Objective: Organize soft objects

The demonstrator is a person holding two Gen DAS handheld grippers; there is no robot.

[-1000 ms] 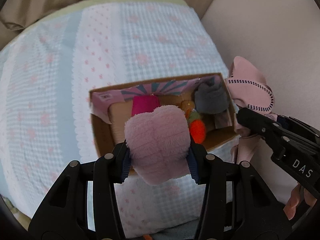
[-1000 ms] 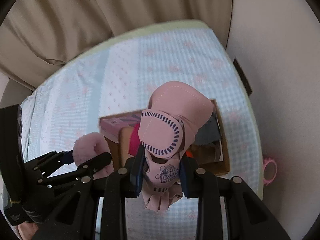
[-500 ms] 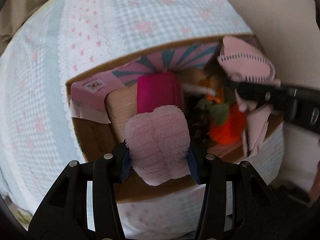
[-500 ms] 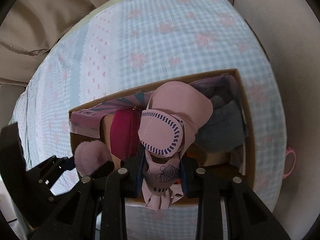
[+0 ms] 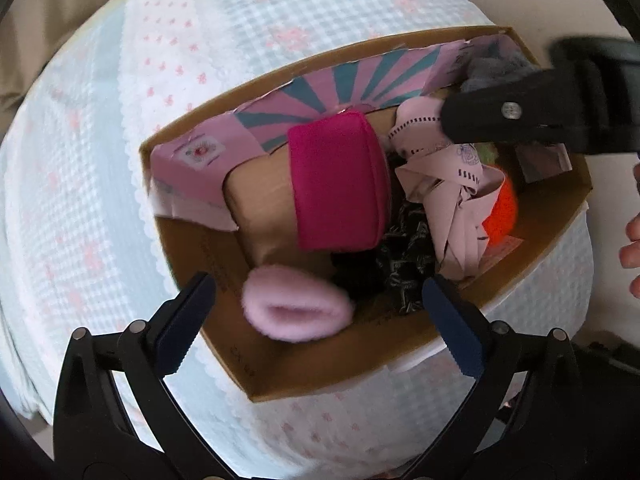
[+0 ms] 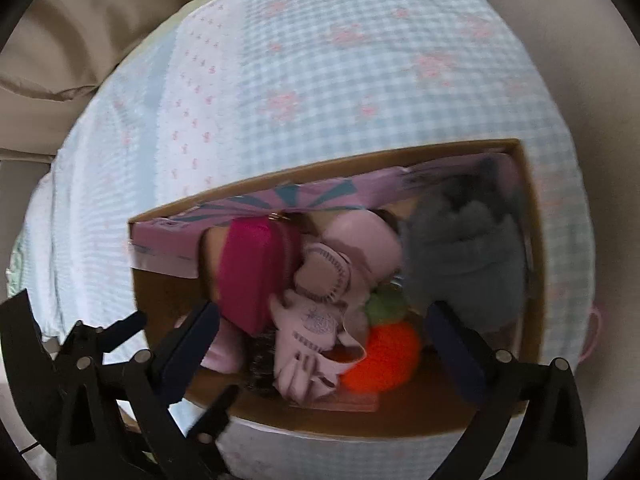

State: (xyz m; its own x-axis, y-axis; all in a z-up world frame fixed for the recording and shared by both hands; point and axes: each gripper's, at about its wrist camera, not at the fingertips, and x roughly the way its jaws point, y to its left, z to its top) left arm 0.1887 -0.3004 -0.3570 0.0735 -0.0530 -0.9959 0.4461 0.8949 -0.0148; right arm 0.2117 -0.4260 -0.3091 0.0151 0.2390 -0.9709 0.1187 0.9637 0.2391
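Observation:
A cardboard box (image 5: 400, 332) (image 6: 360, 420) sits on the checked bedspread. My left gripper (image 5: 316, 320) is open above its near edge; the fluffy pink piece (image 5: 296, 312) lies loose in the box between my jaws. My right gripper (image 6: 320, 340) is open over the box; the pale pink stitched hat (image 6: 320, 312) (image 5: 452, 184) lies in the box below it. The box also holds a magenta pouch (image 5: 336, 184) (image 6: 248, 272), an orange plush (image 6: 380, 360) (image 5: 504, 212), a grey fuzzy item (image 6: 464, 256) and a dark patterned item (image 5: 400, 264).
The bedspread (image 5: 120, 160) (image 6: 320, 80) is light blue check with pink flowers. Beige curtains (image 6: 80, 20) hang behind. A pale wall (image 6: 580, 40) is at the right. A pink-and-teal striped paper flap (image 5: 360, 80) lines the box's far wall.
Both grippers moved down over the box and opened. The fluffy pink piece dropped from my left gripper and the pink hat from my right gripper into the box.

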